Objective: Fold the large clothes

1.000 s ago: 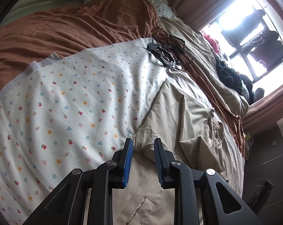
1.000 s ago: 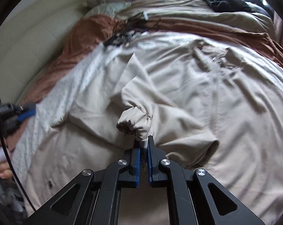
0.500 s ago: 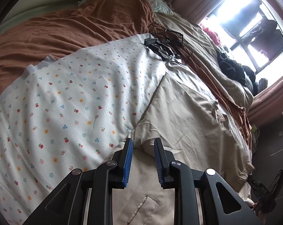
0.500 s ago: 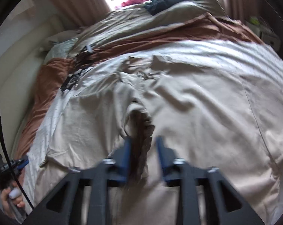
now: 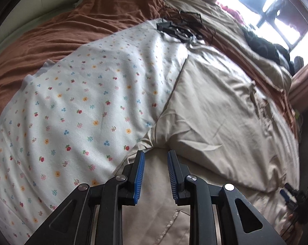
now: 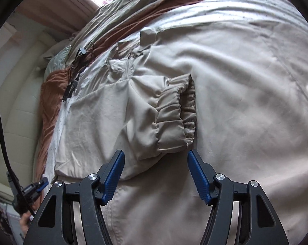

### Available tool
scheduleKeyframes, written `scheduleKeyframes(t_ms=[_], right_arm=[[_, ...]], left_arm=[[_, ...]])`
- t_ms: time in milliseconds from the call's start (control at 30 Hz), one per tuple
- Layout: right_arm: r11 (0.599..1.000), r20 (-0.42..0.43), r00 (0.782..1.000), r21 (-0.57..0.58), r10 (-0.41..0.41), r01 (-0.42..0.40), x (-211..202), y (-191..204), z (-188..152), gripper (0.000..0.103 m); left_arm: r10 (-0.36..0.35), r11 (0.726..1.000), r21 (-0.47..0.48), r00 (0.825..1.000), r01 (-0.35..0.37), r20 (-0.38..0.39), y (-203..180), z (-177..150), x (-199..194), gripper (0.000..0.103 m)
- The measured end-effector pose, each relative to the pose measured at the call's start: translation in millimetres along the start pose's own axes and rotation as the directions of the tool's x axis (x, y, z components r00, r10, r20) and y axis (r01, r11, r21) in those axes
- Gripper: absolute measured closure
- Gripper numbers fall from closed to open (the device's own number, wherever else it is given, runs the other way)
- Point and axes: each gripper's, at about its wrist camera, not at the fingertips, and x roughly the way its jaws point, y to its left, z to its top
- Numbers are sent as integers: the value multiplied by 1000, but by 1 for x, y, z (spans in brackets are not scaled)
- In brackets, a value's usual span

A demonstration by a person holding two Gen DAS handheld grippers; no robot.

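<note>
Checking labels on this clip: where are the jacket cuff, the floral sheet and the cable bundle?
cuff [image 6: 175,120], right wrist view, on the gathered elastic band.
floral sheet [image 5: 88,102], left wrist view, on its flat middle.
cable bundle [image 5: 180,29], left wrist view, on the black tangle.

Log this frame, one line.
step: sleeve folded in | left gripper: open, over beige jacket | right gripper: open, behind sleeve cuff, released
</note>
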Motion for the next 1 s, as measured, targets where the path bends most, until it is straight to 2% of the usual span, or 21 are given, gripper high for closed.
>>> scheduleKeyframes(t_ms=[67,133,200,233,300,467,533,667,733,767,800,867,933,1000], right_arm=[[1000,-16,1000,12,-11,11,12,-3,0,40],[1000,-14,1000,28,-11,11,19,-7,3,48],[999,-5,1000,35,-10,11,23,-11,6,62],[999,-2,1000,35,-5,5,24,-13,8,64],[1000,2,1000,26,15,-15,27,-12,9,77],[999,-8,999,-20,31,-31,32,-4,10,84],[998,-15,999,-42,51,-52,34,2,11,84],[997,-33,999,-64,36,-38,34,8,12,83],[999,-52,998,-37,34,-36,32,5,14,76],[999,-50,998,-19,47,-48,29,2,15,66],[999,-39,998,-2,52,-53,23,-1,15,51],[998,3,998,21,59,-59,11,-5,17,40],[997,30,997,29,72,-73,4,-7,20,40],[996,55,996,35,75,-77,3,-10,23,40]], left_arm=[[47,998,39,999,-46,-27,-3,-3,10,78],[91,994,67,995,-88,-51,-4,-6,21,78],[120,990,83,990,-114,-67,-2,-8,33,78],[119,990,83,991,-113,-67,-1,-8,35,78],[118,991,78,991,-113,-57,2,-6,37,78],[145,986,93,989,-140,-44,-2,-4,37,78],[166,982,98,985,-162,-36,-3,-3,37,86],[128,992,9,992,-128,-17,11,5,28,87],[81,995,-50,997,-81,-4,19,8,21,87],[56,995,-81,998,-55,11,22,9,15,86],[49,994,-96,998,-46,27,23,10,9,86],[37,995,-95,997,-30,71,20,12,-3,85],[22,998,-67,996,-16,90,10,13,-7,68],[7,999,-34,996,-4,92,-1,12,-4,62]])
